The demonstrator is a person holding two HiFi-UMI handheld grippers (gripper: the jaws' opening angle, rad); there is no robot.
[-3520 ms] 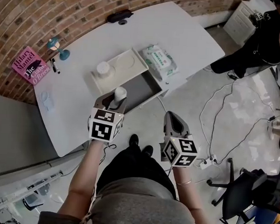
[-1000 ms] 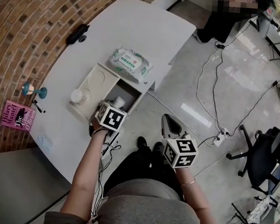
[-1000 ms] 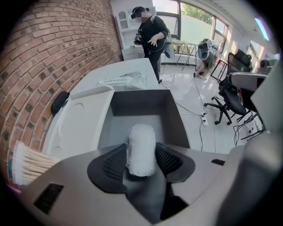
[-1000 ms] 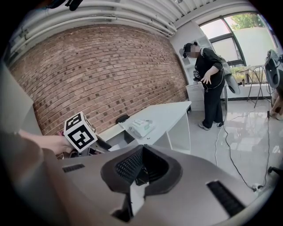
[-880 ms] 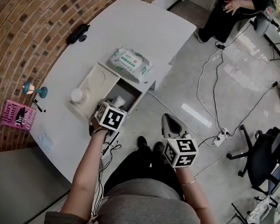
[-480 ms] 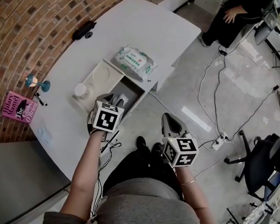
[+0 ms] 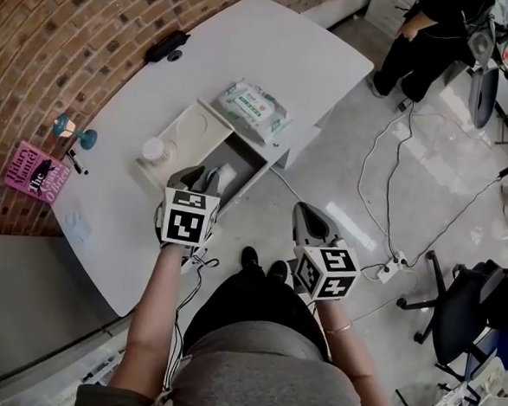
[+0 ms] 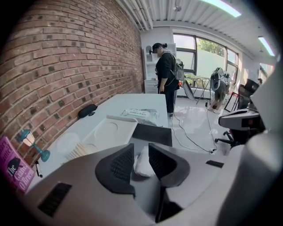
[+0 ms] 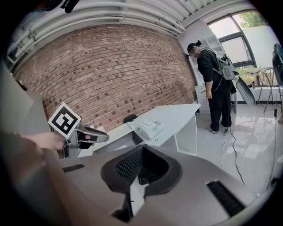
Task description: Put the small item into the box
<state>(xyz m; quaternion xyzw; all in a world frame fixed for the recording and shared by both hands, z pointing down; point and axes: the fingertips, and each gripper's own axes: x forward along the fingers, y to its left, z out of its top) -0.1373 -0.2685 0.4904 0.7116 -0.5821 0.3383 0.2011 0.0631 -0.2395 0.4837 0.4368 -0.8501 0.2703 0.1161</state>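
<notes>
Right now my left gripper (image 8: 140, 148) hovers above the open box (image 7: 247, 156). Its 2 jaws stand a narrow gap apart. They have just been closing, and the pads press on nothing. Through that gap I see the small white item (image 8: 143, 162) lying in the box's dark compartment, below the jaw tips.

My right gripper (image 9: 141, 150) hangs off the table's near edge, over the floor, with its jaws pressed together and nothing between them.

Just left of the compartment lies the flipped-open white lid (image 7: 188, 131), with a round tub of cotton swabs (image 7: 154, 150) at its near corner. Behind the box lies a pack of wet wipes (image 7: 254, 108). A pink book (image 7: 37, 172) lies by the brick wall, and a black oval device (image 7: 167, 46) sits further back on the white table (image 7: 282, 44). Past the table's far end stands a person in black (image 7: 426, 32).
</notes>
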